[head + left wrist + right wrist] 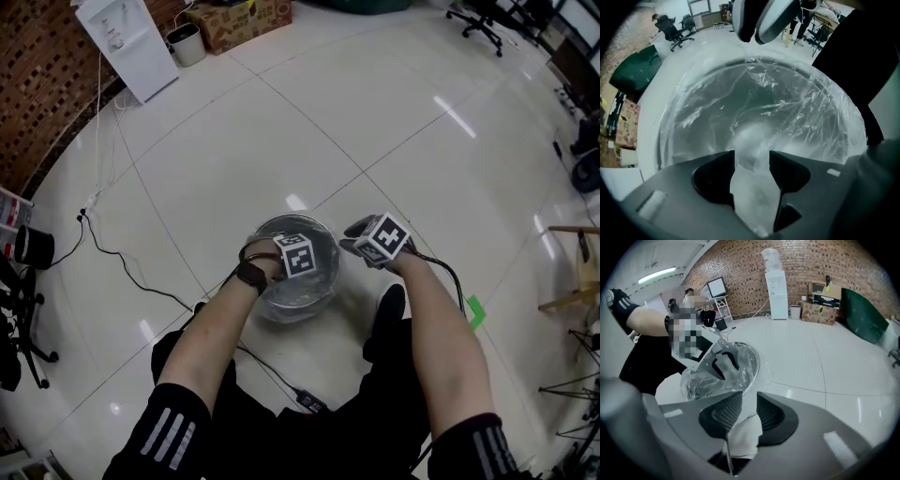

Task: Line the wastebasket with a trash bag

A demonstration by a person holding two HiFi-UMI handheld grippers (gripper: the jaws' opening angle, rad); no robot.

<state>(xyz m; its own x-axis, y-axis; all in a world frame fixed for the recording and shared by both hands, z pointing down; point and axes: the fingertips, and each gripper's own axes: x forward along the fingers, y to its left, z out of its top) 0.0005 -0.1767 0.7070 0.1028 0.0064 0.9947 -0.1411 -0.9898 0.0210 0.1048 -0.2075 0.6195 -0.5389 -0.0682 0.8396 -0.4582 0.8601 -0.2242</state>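
A round wastebasket (327, 240) stands on the white floor between the person's feet, lined with a clear trash bag (764, 101). My left gripper (297, 256) points straight down into the basket mouth. In the left gripper view a bunch of the clear film fills the gap of my left gripper (752, 158), touching both pads. My right gripper (377, 241) is just right of the rim. A whitish fold of the bag's edge is pinched in my right gripper (749, 404). The right gripper view also shows the lined wastebasket (751, 363) with the left gripper above it.
A black cable (127, 262) runs across the floor left of the basket. Far back stand a water dispenser (127, 42), a small bin (186, 43) and a cardboard box (239, 21). Office chairs (480, 19) and a wooden stand (577, 281) are at the right.
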